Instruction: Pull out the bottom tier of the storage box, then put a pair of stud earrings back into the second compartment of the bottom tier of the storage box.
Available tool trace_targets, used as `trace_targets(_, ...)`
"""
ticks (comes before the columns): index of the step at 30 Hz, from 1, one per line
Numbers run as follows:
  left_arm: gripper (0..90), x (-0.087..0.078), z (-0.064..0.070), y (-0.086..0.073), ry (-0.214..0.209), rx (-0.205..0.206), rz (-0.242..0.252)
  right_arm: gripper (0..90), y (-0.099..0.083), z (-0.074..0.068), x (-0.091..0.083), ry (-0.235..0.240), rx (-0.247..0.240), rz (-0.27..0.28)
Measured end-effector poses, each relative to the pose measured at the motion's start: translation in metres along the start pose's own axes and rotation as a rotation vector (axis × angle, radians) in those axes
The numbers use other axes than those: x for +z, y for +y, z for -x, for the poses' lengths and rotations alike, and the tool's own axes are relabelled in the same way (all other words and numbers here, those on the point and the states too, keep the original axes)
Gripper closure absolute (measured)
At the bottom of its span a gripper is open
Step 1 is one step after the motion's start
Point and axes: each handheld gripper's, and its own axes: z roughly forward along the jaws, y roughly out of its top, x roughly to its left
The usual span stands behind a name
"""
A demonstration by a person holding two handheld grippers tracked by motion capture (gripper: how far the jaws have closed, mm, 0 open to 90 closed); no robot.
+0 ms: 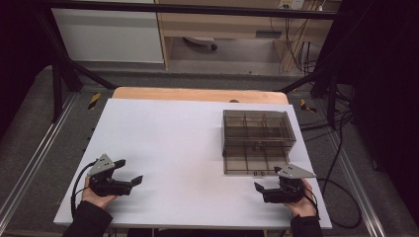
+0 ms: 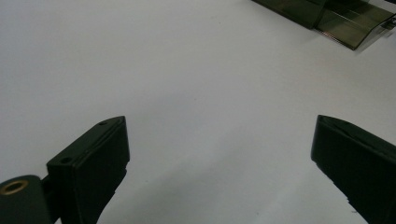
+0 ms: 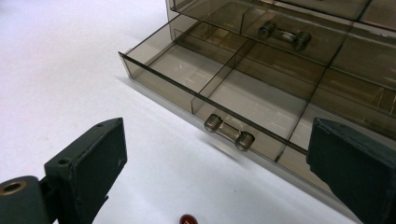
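Observation:
A smoked clear drawer box (image 1: pixel 257 128) stands on the right half of the white table (image 1: pixel 168 143). Its bottom drawer (image 3: pixel 196 79) is pulled out toward me, divided into compartments that look empty; its handle (image 3: pixel 229 132) faces my right gripper (image 3: pixel 217 128). That gripper (image 1: pixel 268 179) is open, just in front of the drawer, with nothing between its jaws. A small dark red thing (image 3: pixel 187 219) lies on the table below it. My left gripper (image 1: pixel 129 171) rests open near the front left, over bare table (image 2: pixel 201 70).
The upper drawer is shut, its handle (image 3: pixel 285 33) facing forward. A corner of the drawer box (image 2: pixel 327 14) lies far off in the left gripper view. A wooden strip (image 1: pixel 197 94) borders the table's far edge, with black frame bars and cables (image 1: pixel 341 148) around.

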Motion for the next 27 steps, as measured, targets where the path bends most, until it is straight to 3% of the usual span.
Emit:
trace_targets(6,4.5,0.000,0.000,0.000,0.000,0.000,-0.001,5.1,-0.004,0.004,-0.003,0.000,0.048,-0.022)
trace_targets(27,4.5,0.001,0.000,0.000,-0.001,-0.001,-0.002,2.9,-0.015,0.008,-0.011,0.003,0.097,-0.046)
